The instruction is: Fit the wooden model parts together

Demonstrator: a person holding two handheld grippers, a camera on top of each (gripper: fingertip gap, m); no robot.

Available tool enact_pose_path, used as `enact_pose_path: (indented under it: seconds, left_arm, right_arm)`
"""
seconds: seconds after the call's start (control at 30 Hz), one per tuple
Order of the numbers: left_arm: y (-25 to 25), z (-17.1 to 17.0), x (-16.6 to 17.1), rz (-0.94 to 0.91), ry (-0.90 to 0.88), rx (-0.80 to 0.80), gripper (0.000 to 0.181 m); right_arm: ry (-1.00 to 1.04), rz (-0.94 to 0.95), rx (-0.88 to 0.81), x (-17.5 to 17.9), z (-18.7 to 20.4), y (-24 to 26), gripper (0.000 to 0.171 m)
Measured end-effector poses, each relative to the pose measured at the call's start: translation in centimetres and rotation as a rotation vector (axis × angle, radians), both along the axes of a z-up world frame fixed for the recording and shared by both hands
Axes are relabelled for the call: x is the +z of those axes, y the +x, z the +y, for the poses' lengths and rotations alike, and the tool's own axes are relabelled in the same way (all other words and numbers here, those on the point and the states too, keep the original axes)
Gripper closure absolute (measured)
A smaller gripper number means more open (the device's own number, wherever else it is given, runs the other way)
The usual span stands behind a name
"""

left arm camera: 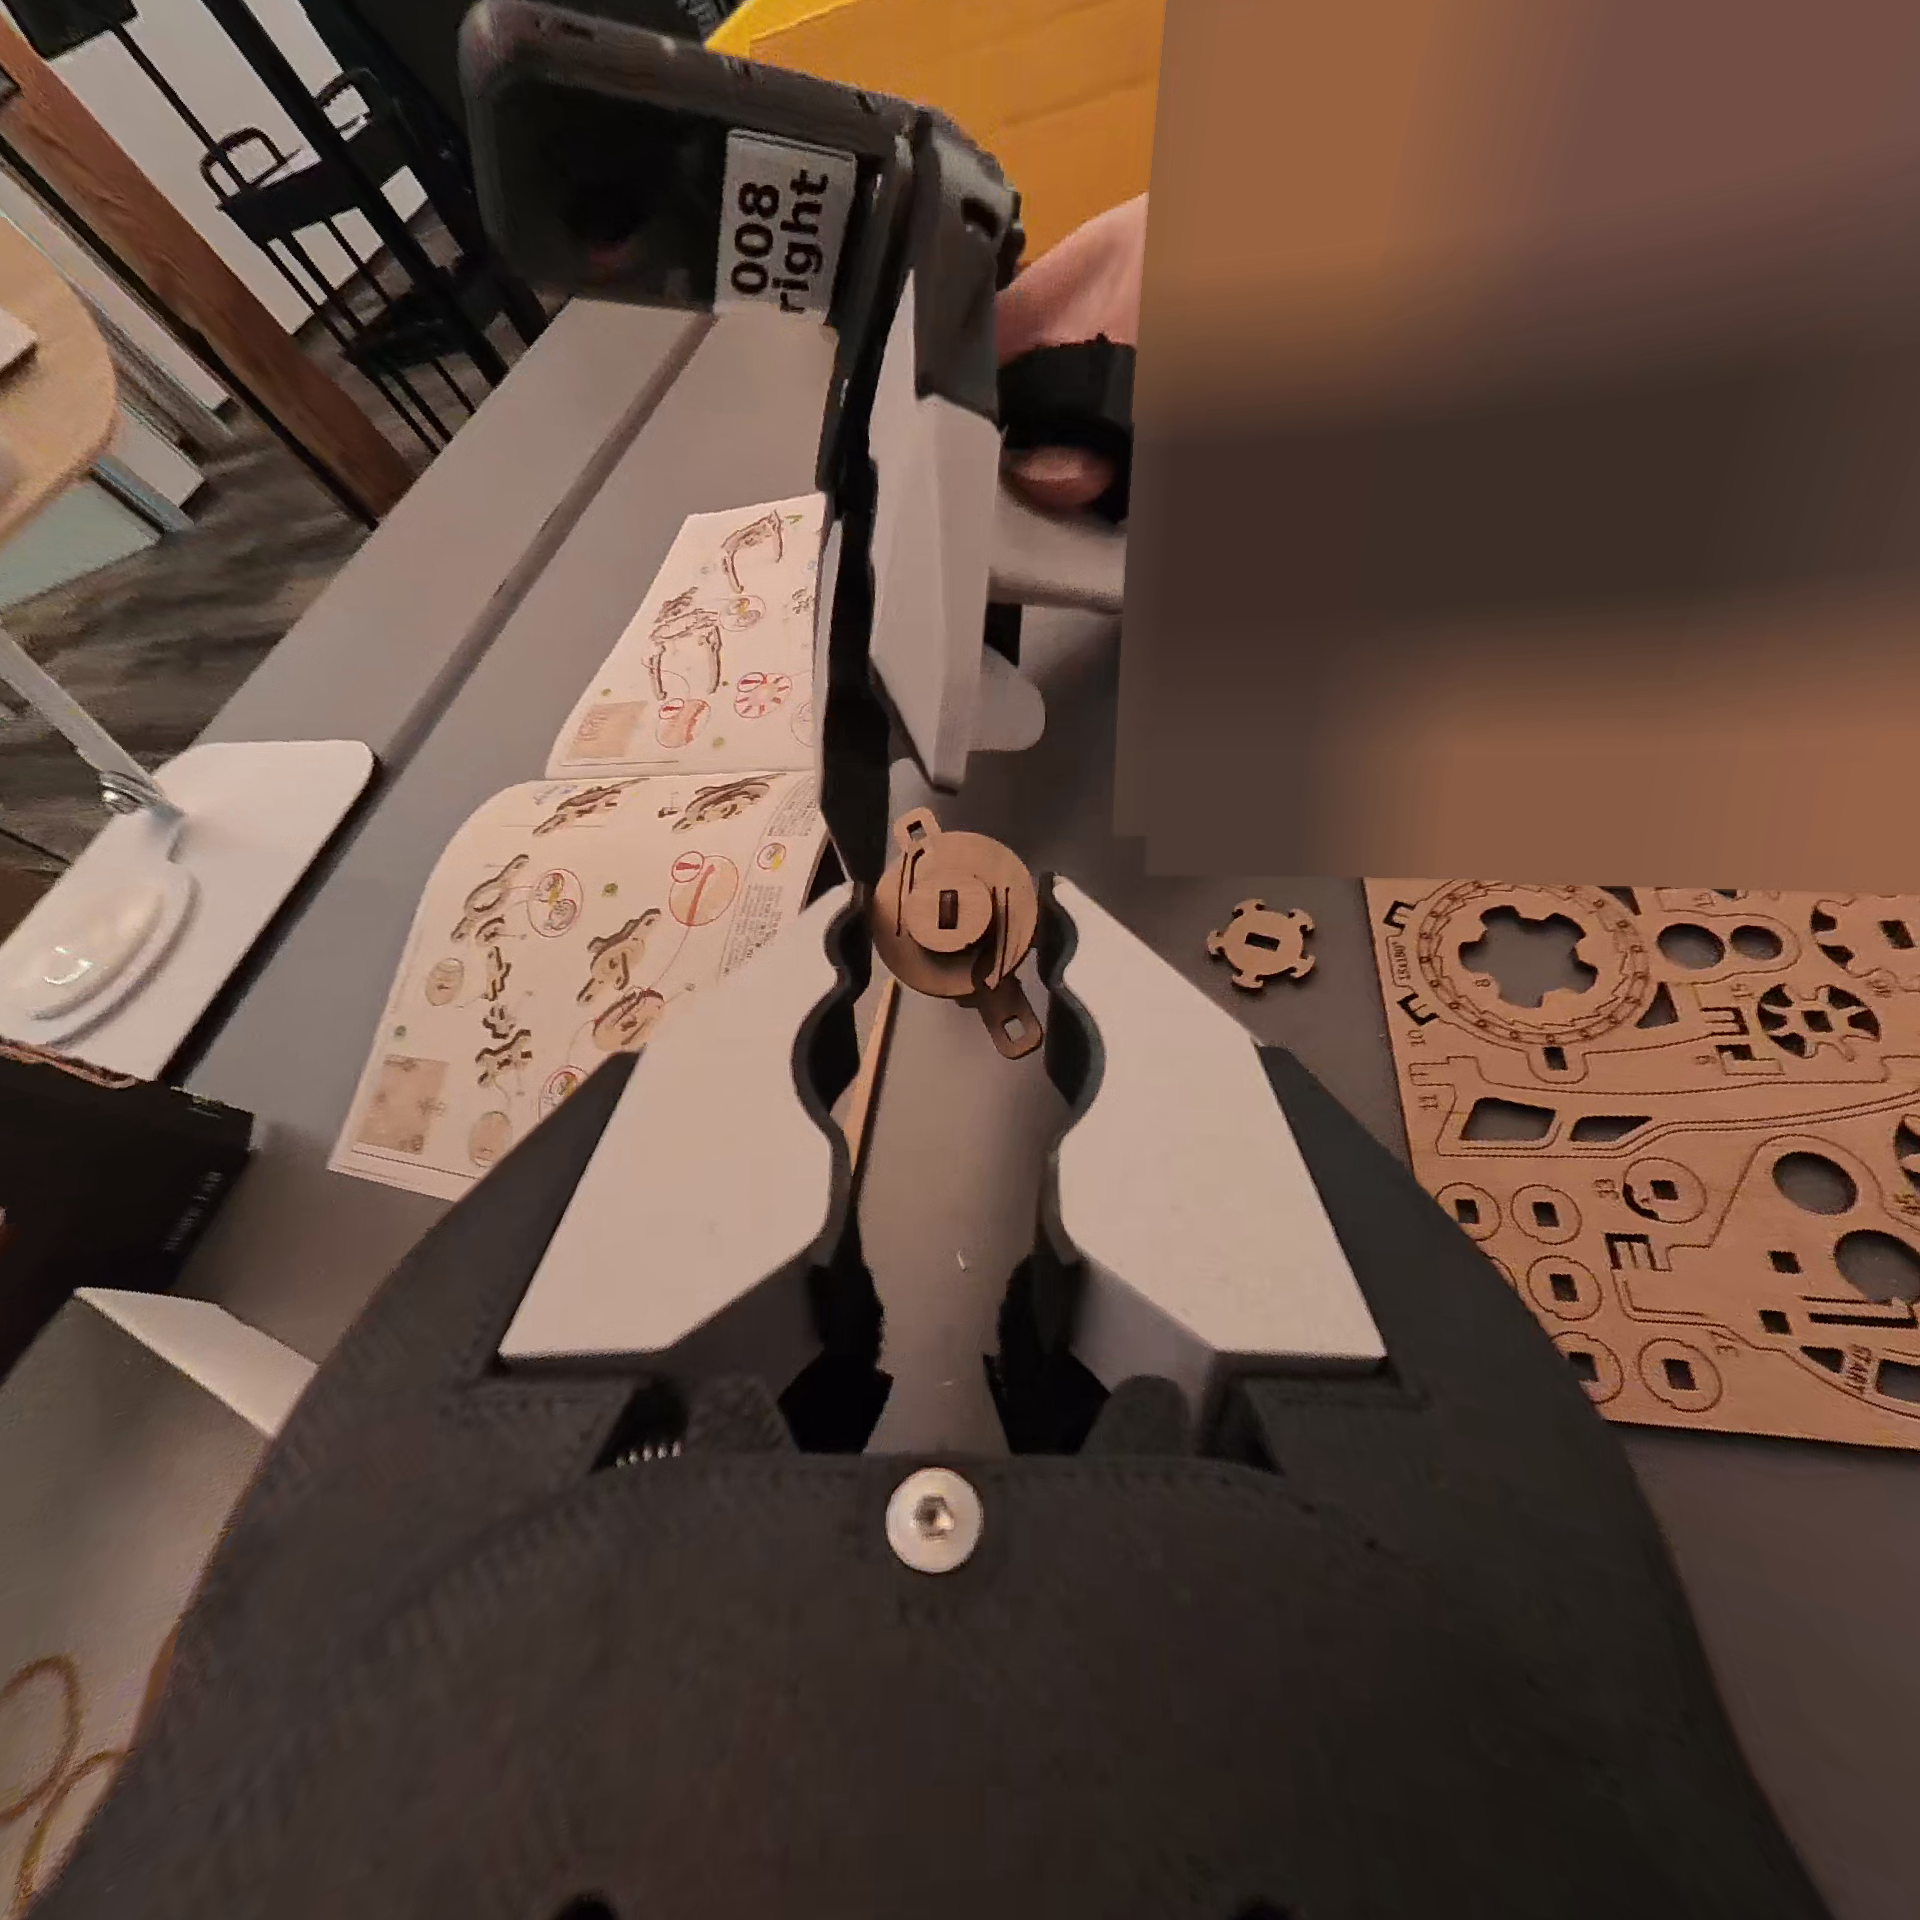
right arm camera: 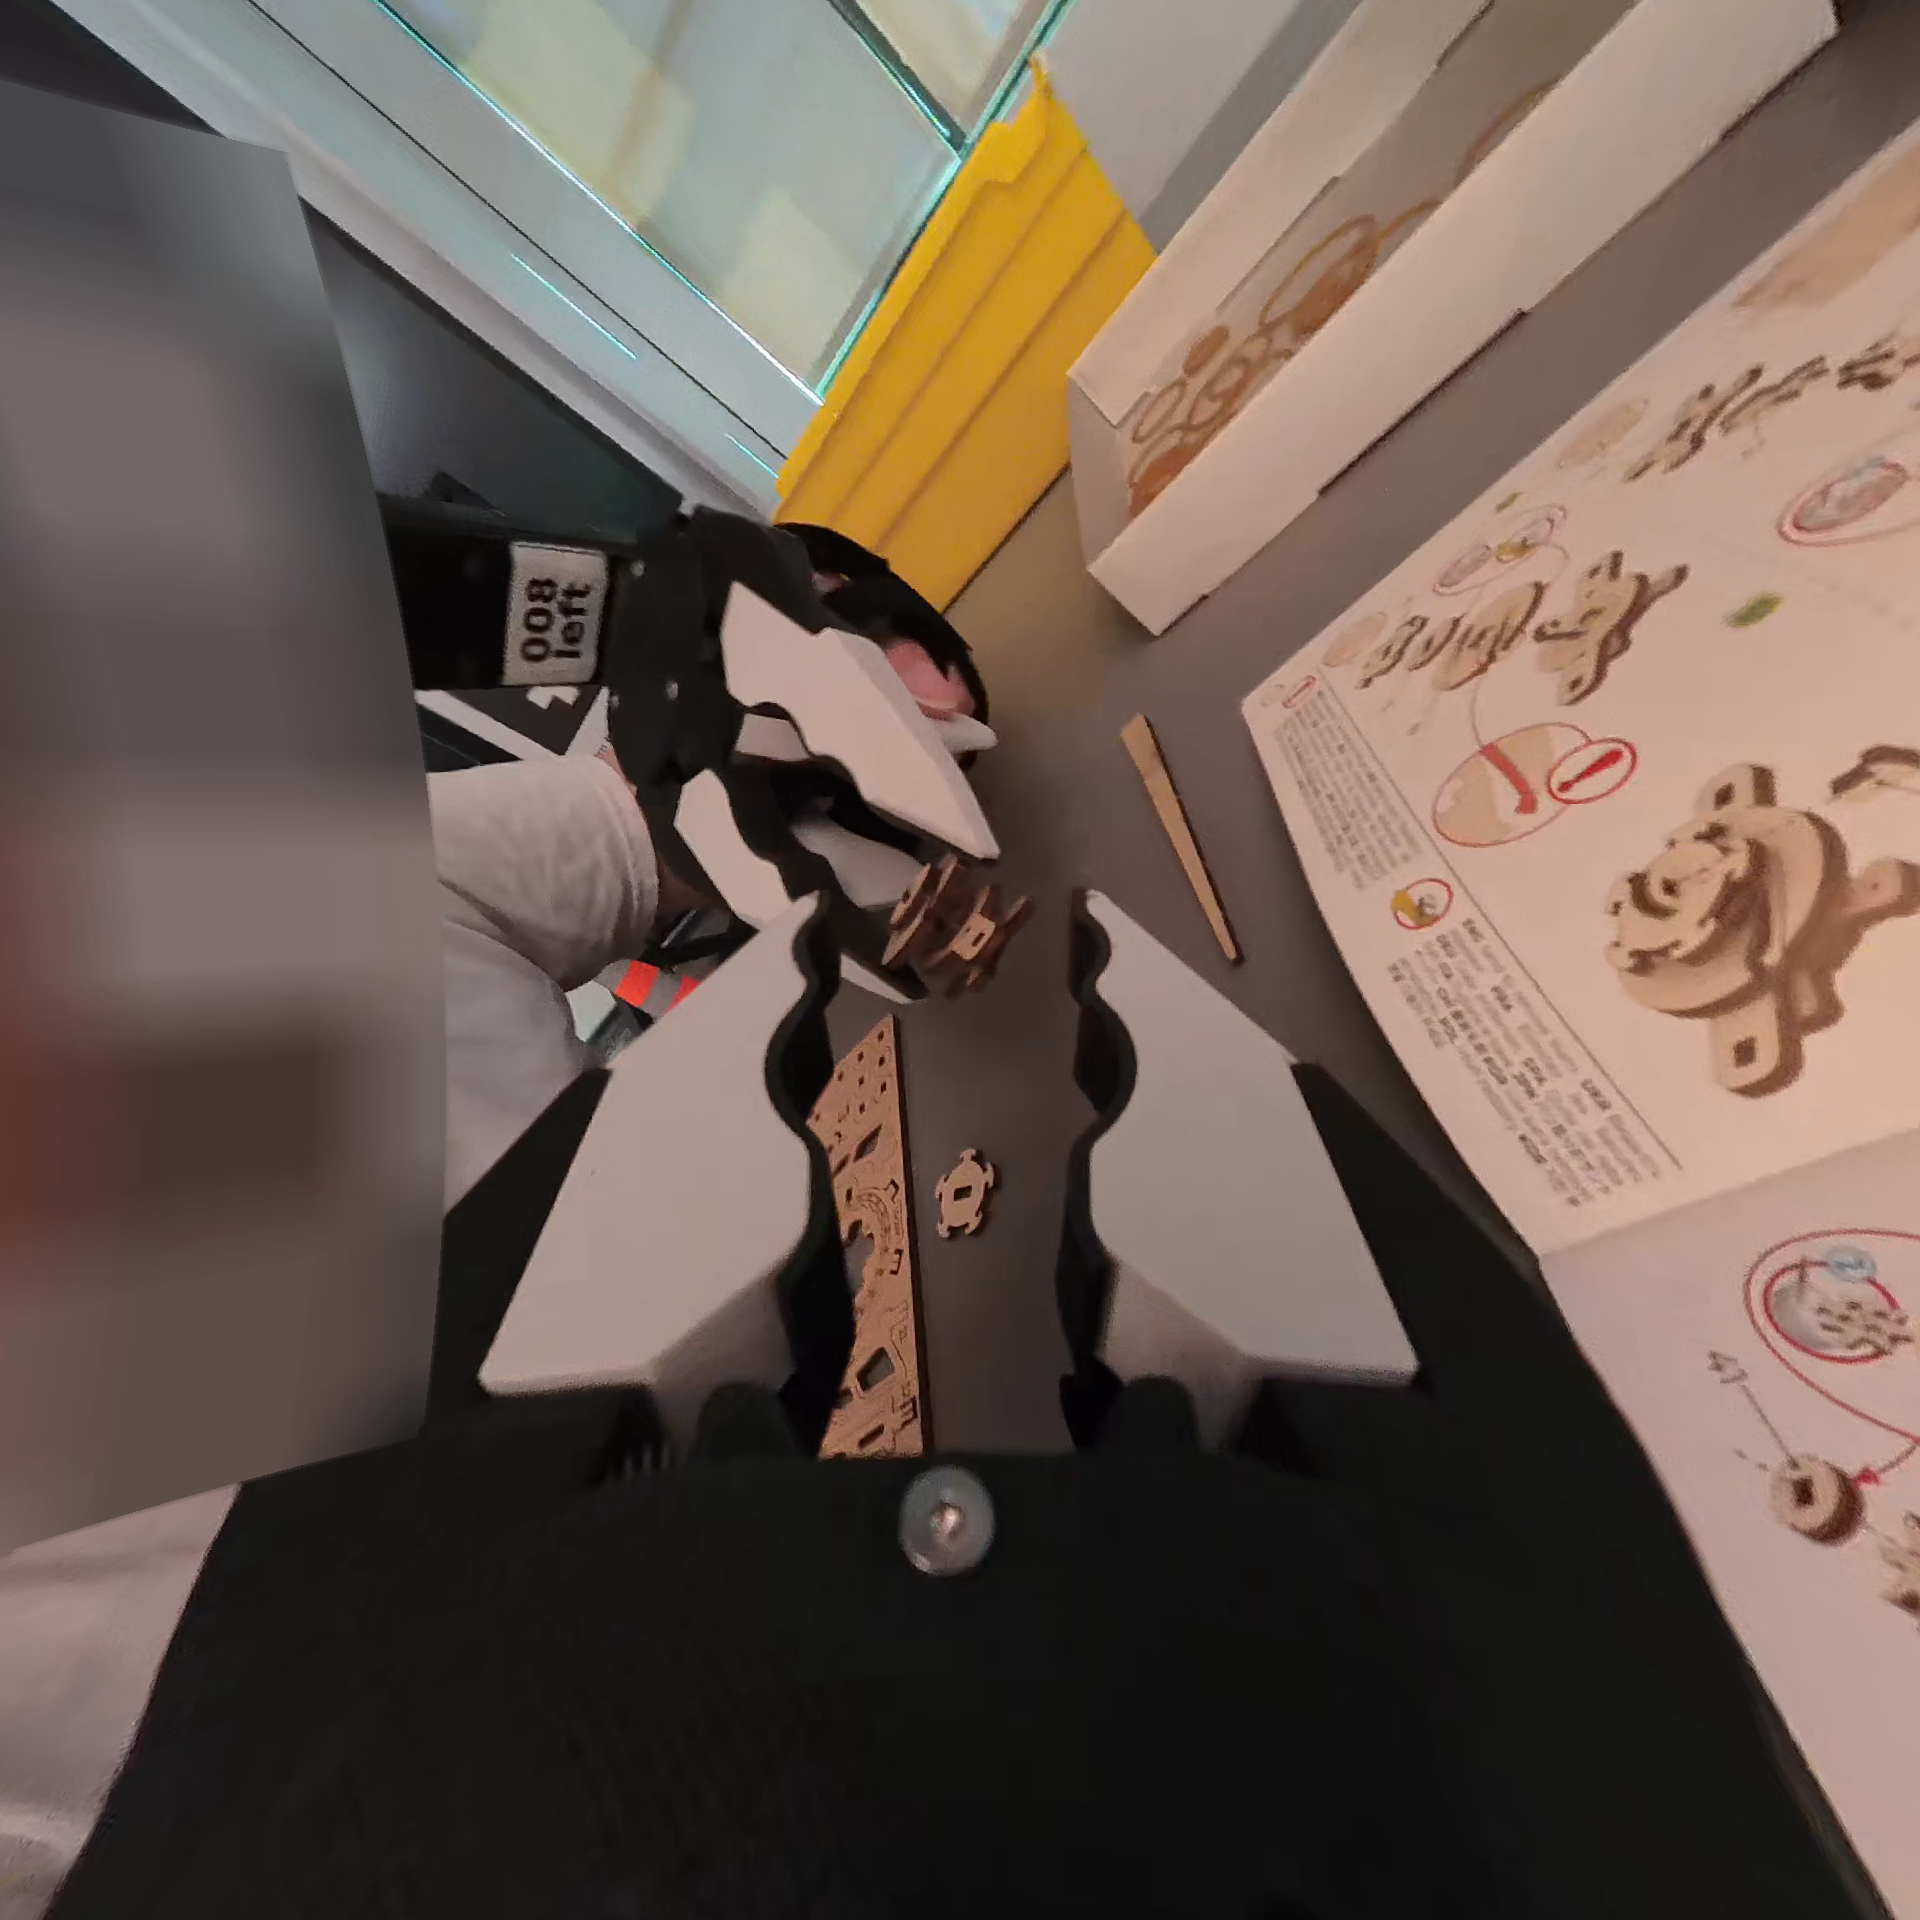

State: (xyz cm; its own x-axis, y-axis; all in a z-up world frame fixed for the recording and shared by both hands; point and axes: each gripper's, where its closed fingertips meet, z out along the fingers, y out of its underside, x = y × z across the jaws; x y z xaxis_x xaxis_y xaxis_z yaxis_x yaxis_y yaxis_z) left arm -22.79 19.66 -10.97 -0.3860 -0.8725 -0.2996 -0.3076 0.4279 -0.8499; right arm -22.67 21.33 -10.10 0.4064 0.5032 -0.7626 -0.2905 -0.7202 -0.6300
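My left gripper (left arm camera: 951,899) is shut on a small round wooden assembly (left arm camera: 951,930) of stacked discs with two tabs and holds it above the dark table. My right gripper (right arm camera: 948,909) is open, and its tips straddle the same assembly (right arm camera: 951,925) without closing on it. In the left wrist view the right gripper (left arm camera: 899,821) comes down from above, just behind the assembly. A loose notched wooden disc (left arm camera: 1260,948) lies on the table to the right, and it also shows in the right wrist view (right arm camera: 964,1193). A punched wooden parts sheet (left arm camera: 1662,1143) lies farther right.
An open instruction booklet (left arm camera: 582,966) lies left of the grippers. A thin wooden stick (right arm camera: 1184,836) lies beside it. A white box (right arm camera: 1299,312) with rubber bands stands by a yellow bin (right arm camera: 966,343). A white lamp base (left arm camera: 208,862) and a black box (left arm camera: 104,1195) are at the left. Only a small space, under 4 cm, lies between the two pairs of fingers.
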Motion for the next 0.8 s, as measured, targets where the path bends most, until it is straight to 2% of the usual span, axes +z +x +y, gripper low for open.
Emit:
enact_pose_path:
  seconds: [0.17, 0.27, 0.4, 0.47, 0.6, 0.67, 0.73, 0.77, 0.8]
  left_arm:
    - [0.0, -0.3, 0.4, -0.028, 0.030, -0.002, 0.151]
    - [0.0, -0.4, 0.6, -0.043, 0.043, -0.001, 0.151]
    - [0.0, -0.5, -0.1, -0.010, 0.027, -0.004, 0.150]
    - [0.2, 0.0, 0.6, -0.038, 0.016, 0.020, 0.142]
    - [-0.1, 0.5, 1.9, -0.084, -0.025, 0.013, 0.148]
    - [-0.1, 0.4, 0.9, -0.030, -0.019, 0.005, 0.138]
    - [-0.1, 0.4, 0.1, -0.002, 0.021, 0.012, 0.145]
    - [0.0, 0.7, 0.0, -0.014, 0.067, 0.031, 0.157]
    - [0.0, 1.0, 0.2, -0.034, 0.113, 0.045, 0.161]
  right_arm:
    - [-0.054, -0.044, 0.055, -1.3, -0.7, -1.2, 0.131]
    - [-0.061, 0.028, 0.103, -0.5, -1.2, -1.8, 0.150]
    - [-0.070, -0.008, 0.103, -1.1, -1.2, -1.7, 0.152]
    - [-0.082, -0.007, 0.076, -1.3, -0.9, -1.5, 0.153]
    - [-0.036, -0.118, 0.016, -1.7, -0.3, -0.6, 0.153]
    - [-0.005, -0.139, 0.001, -1.2, -0.2, -0.5, 0.153]
    - [0.006, -0.203, -0.013, -1.5, -0.1, -0.4, 0.153]
    - [0.015, -0.244, -0.016, -1.7, -0.1, -0.4, 0.153]
    - [0.024, -0.272, -0.022, -1.8, -0.1, -0.5, 0.153]
